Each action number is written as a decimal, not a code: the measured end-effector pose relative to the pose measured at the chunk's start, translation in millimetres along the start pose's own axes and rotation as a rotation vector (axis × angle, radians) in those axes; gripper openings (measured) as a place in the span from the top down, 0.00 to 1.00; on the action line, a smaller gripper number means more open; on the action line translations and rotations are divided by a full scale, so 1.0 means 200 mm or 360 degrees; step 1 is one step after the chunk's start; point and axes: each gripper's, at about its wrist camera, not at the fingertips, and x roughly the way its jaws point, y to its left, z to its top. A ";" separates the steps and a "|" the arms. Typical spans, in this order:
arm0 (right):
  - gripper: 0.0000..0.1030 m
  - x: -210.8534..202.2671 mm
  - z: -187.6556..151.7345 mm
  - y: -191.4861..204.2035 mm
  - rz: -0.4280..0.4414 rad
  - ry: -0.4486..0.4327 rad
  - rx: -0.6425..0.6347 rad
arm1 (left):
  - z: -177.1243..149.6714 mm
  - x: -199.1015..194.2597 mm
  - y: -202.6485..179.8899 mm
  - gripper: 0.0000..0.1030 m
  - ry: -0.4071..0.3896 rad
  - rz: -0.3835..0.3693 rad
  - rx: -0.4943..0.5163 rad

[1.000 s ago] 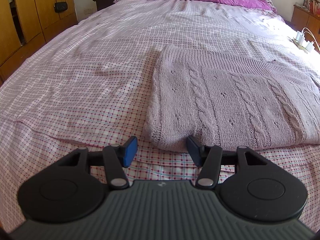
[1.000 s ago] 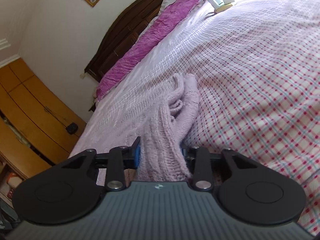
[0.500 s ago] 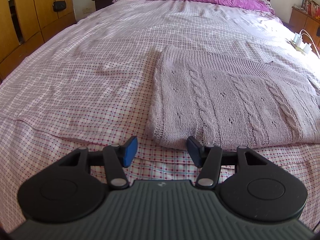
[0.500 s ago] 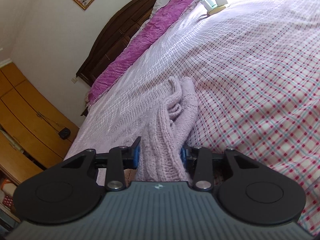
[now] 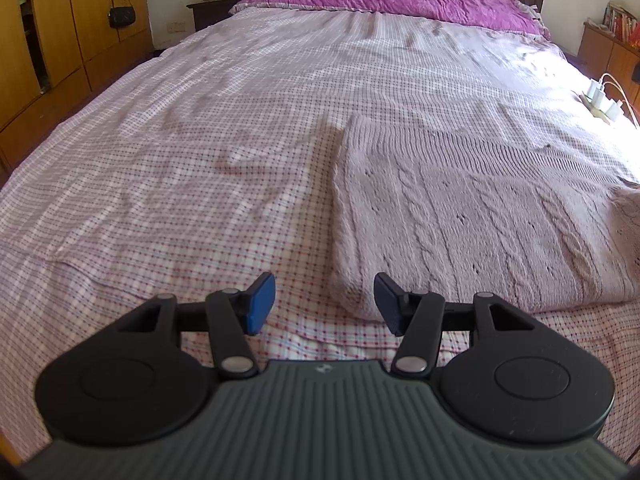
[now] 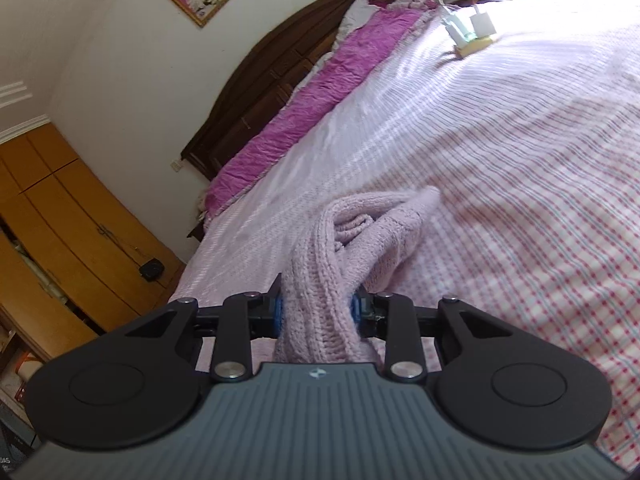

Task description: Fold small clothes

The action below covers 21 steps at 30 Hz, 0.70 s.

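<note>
Lower centre, right view: right claw clamps knit sweater, lifted higher off bed | left claw wide, unmoved | fold starting

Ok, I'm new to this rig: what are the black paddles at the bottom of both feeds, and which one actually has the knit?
Those are two handheld grippers, one in each of a person's hands, each carrying a camera that looks along its fingers. In the left-hand view, the left gripper is open, its blue pads either side of the near corner of the lilac knitted sweater lying on the checked bedsheet. In the right-hand view, the right gripper is shut on a bunched part of that knit, seemingly lifted off the bed.
</note>
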 end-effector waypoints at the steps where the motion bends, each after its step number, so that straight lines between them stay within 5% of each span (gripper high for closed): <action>1: 0.68 0.00 0.01 0.03 0.0014 0.0000 -0.0015 | 0.01 0.00 0.01 0.45 0.0000 -0.0005 -0.0005; 21: 0.71 0.20 -0.03 0.80 0.0372 0.0134 -0.0320 | 0.17 -0.04 0.17 0.45 -0.0087 0.0036 0.0033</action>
